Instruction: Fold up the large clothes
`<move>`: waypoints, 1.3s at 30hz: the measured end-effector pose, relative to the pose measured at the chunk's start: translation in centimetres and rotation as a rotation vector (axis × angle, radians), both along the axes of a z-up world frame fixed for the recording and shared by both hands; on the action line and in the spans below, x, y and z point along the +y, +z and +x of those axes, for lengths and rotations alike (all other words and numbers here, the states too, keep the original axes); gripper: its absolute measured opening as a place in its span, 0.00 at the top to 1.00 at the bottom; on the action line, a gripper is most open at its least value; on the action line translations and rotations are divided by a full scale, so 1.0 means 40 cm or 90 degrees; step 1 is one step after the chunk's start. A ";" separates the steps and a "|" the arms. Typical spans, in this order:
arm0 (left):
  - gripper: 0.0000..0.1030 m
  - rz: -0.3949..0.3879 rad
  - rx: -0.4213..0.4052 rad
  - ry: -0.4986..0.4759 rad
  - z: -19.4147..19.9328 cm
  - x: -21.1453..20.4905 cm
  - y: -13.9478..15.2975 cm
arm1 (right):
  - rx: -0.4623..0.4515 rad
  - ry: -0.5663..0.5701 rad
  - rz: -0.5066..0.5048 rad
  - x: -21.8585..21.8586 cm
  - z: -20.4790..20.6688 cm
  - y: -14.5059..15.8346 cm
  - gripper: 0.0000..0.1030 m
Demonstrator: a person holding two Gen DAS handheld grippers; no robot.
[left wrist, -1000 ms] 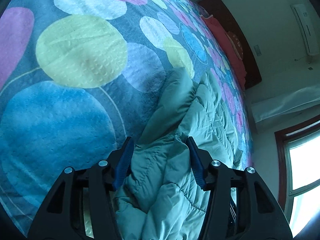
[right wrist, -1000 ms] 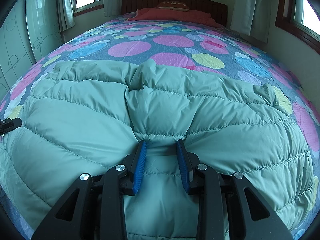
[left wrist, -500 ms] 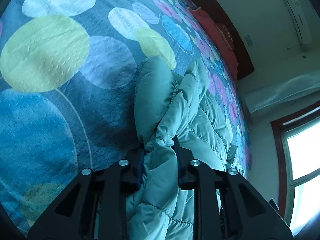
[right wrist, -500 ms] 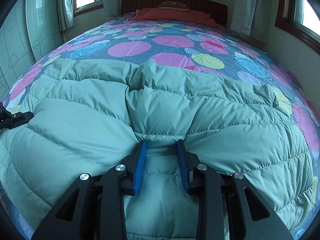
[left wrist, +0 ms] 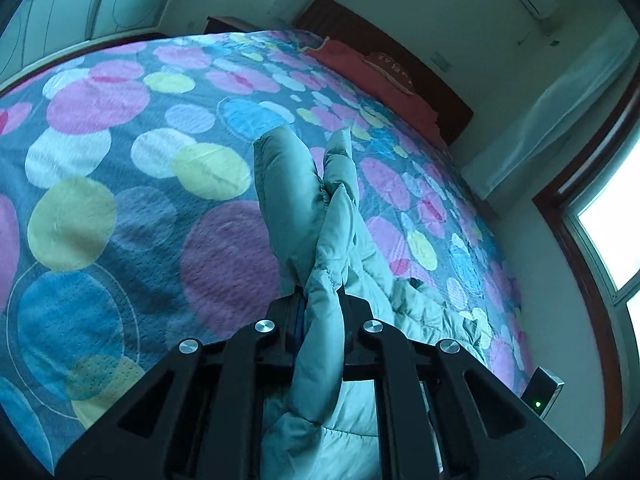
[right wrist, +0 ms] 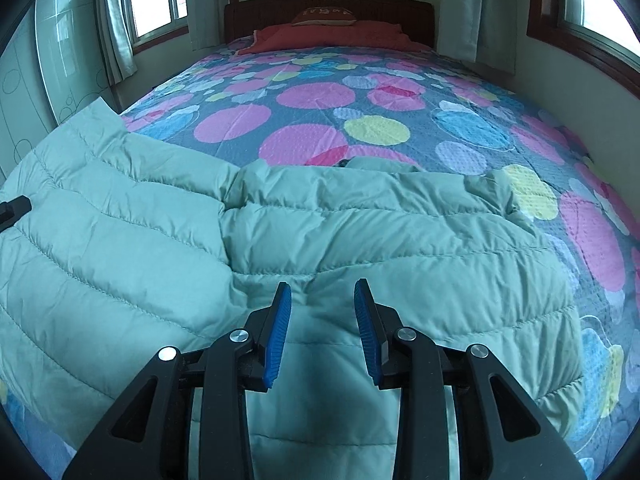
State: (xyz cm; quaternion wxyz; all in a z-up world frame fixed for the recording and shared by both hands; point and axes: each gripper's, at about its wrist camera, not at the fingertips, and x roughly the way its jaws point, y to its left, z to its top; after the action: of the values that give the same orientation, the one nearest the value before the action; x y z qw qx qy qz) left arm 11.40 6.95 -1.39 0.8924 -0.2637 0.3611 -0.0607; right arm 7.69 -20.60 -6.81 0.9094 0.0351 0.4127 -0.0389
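Note:
A mint-green quilted down jacket (right wrist: 360,236) lies spread across the near end of a bed. My left gripper (left wrist: 322,300) is shut on a bunched edge of the jacket (left wrist: 320,240) and holds it raised off the bedspread; the fabric stands up between the jaws. In the right wrist view that lifted side (right wrist: 92,152) rises at the left, beside the left gripper's tip (right wrist: 14,210). My right gripper (right wrist: 322,300) is open, its blue pads (right wrist: 278,332) apart, hovering over the jacket's near middle, holding nothing.
The bedspread (right wrist: 312,96) is dark blue with pink, yellow and blue circles. A red pillow (right wrist: 332,36) and wooden headboard (right wrist: 328,4) are at the far end. Windows with curtains (right wrist: 116,28) stand on both sides. A small device with a green light (left wrist: 540,394) shows at the right.
My left gripper closed on the jacket's edge and lifted it up off the bed. My right gripper opened slightly wider and drew back a little; the jacket's left side now stands raised.

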 end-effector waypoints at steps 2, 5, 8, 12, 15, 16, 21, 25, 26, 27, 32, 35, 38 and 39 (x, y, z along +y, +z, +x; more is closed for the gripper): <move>0.90 0.020 -0.018 -0.019 -0.008 -0.056 0.039 | -0.003 -0.016 -0.002 -0.051 -0.016 0.016 0.67; 0.90 0.050 -0.041 -0.052 -0.019 -0.156 0.087 | -0.006 -0.043 -0.001 -0.133 -0.042 0.035 0.67; 0.90 0.078 -0.054 -0.093 -0.022 -0.266 0.111 | -0.008 -0.069 -0.001 -0.213 -0.071 0.046 0.67; 0.90 0.106 -0.044 -0.151 -0.019 -0.416 0.092 | -0.004 -0.111 0.000 -0.325 -0.112 0.049 0.67; 0.90 0.131 -0.018 -0.188 -0.013 -0.525 0.040 | 0.005 -0.137 -0.004 -0.399 -0.137 0.041 0.67; 0.90 0.143 -0.010 -0.199 -0.013 -0.559 0.019 | 0.008 -0.144 -0.006 -0.422 -0.145 0.036 0.67; 0.90 0.189 0.027 -0.242 -0.028 -0.694 -0.083 | 0.023 -0.170 -0.009 -0.483 -0.187 0.007 0.67; 0.89 0.214 0.042 -0.260 -0.042 -0.757 -0.127 | 0.036 -0.190 0.004 -0.536 -0.218 -0.030 0.67; 0.89 0.217 0.047 -0.261 -0.044 -0.768 -0.136 | 0.039 -0.193 0.008 -0.546 -0.220 -0.038 0.67; 0.90 0.218 0.051 -0.261 -0.043 -0.776 -0.144 | 0.041 -0.195 0.011 -0.552 -0.226 -0.044 0.67; 0.89 0.241 0.047 -0.262 -0.053 -0.813 -0.174 | 0.051 -0.206 0.012 -0.574 -0.243 -0.077 0.67; 0.89 0.251 0.041 -0.264 -0.058 -0.827 -0.180 | 0.058 -0.216 0.022 -0.588 -0.255 -0.093 0.67; 0.84 0.248 0.032 -0.272 -0.066 -0.834 -0.168 | 0.063 -0.224 0.025 -0.598 -0.266 -0.100 0.67; 0.82 0.249 0.027 -0.274 -0.072 -0.837 -0.161 | 0.064 -0.227 0.025 -0.601 -0.268 -0.101 0.67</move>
State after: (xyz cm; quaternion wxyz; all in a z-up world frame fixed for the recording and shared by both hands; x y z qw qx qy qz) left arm 8.52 -26.52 -7.85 0.8849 -0.0051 0.4325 -0.1726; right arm -3.03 -44.65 -10.85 0.8655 0.1233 0.4456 -0.1929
